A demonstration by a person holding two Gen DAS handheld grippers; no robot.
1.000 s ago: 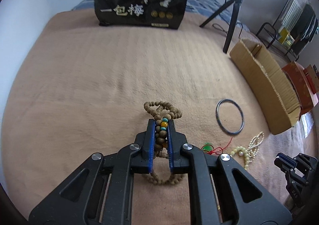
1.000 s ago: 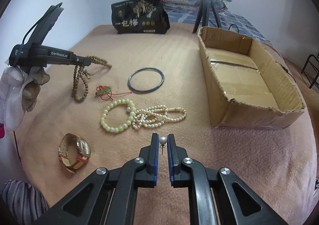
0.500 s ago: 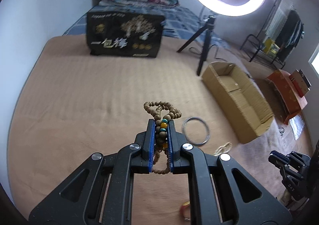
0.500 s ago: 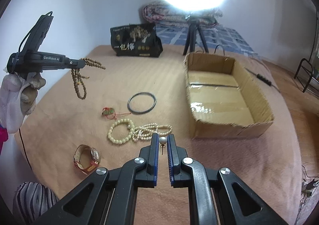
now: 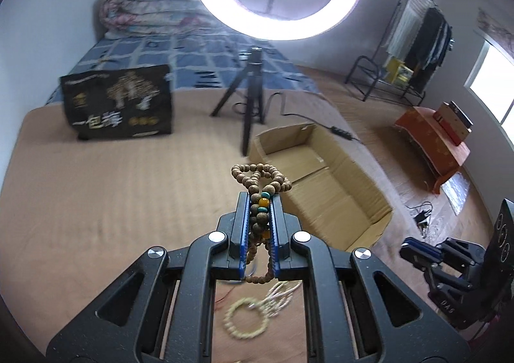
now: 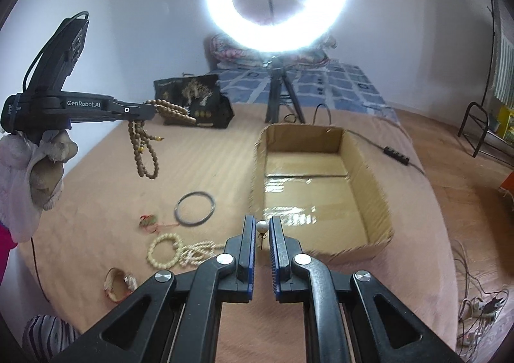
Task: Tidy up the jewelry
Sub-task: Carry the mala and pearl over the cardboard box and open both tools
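My left gripper (image 5: pixel 260 199) is shut on a brown wooden bead necklace (image 5: pixel 261 178) with teal and amber beads, held high above the tan blanket; its loops hang down in the right wrist view (image 6: pixel 143 151). My right gripper (image 6: pixel 262 223) is shut on a small pearl earring (image 6: pixel 262 228) with its gold post hanging down, just in front of the open cardboard box (image 6: pixel 372 192). The box also shows in the left wrist view (image 5: pixel 366 186), ahead and right of the necklace.
On the blanket lie a dark bangle (image 6: pixel 194 208), a red-and-green charm (image 6: pixel 149 222), a pale bead bracelet (image 6: pixel 164 254) joined by pearl strands (image 6: pixel 199 250), and a watch (image 6: pixel 119 279). A ring light tripod (image 6: pixel 279 96) and a black bag (image 6: pixel 192 99) stand behind.
Both grippers have risen well above the blanket with their items. The left one has swung towards the cardboard box; the right one has come closer to the box's near wall.
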